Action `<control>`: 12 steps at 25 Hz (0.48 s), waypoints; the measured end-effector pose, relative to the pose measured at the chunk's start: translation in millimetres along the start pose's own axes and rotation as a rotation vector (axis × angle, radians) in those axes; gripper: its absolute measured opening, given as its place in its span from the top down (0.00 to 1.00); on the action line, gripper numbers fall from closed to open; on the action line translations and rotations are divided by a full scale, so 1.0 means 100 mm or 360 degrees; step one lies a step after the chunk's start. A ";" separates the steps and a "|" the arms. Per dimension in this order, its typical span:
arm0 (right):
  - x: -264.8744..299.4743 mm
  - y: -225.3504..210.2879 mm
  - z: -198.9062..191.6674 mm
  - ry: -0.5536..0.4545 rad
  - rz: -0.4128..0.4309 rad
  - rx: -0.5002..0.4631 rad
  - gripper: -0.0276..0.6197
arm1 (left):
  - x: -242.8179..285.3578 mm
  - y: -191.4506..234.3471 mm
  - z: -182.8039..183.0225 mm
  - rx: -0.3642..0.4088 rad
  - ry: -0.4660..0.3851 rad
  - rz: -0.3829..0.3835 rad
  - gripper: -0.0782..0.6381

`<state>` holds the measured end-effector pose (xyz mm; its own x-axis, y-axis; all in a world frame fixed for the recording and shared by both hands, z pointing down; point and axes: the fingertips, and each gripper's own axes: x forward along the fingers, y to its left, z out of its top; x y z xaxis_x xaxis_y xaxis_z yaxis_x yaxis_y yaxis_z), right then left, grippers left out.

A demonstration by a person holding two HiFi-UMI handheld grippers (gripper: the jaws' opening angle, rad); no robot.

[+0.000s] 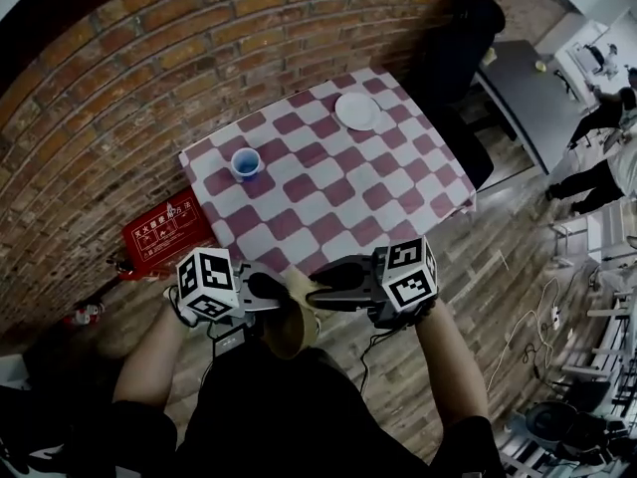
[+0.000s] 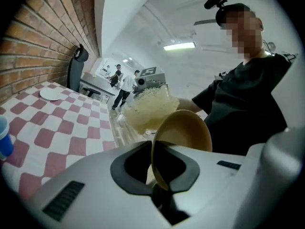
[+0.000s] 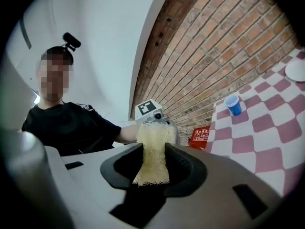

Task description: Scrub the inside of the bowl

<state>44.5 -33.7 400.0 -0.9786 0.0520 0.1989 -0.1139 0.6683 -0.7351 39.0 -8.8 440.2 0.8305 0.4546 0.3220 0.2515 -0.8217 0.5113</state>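
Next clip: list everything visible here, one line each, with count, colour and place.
table: 1, red-and-white checked cloth, beside the brick wall
cup: 1, blue, on the table, wall side
plate: 1, white, table's far end
box: 1, red, on the floor by the wall
chair: 1, black, beyond the table
bowl: 1, tan, gripped by its rim, short of the table
scrub pad: 1, pale yellow, clamped beside the bowl
left hand-held gripper: 1, grey, shut on the bowl
right hand-held gripper: 1, grey, shut on the scrub pad
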 end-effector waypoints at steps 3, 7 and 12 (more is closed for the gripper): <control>-0.03 0.00 0.07 -0.0089 0.0012 0.0020 0.72 | 0.00 0.00 0.05 -0.0070 -0.0117 -0.0030 0.86; -0.14 0.10 0.27 -0.0253 -0.0053 -0.0081 0.72 | -0.12 0.13 0.15 -0.0276 -0.0421 -0.0030 0.86; -0.23 0.11 0.42 -0.0416 -0.0390 -0.0267 0.72 | -0.38 0.52 0.17 -0.0625 -0.0879 0.0119 0.86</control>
<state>58.8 -59.3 360.2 -0.9389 -0.3005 0.1677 -0.3413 0.7507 -0.5657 28.7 -74.9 441.1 0.9967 0.0735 -0.0330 0.0712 -0.6111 0.7884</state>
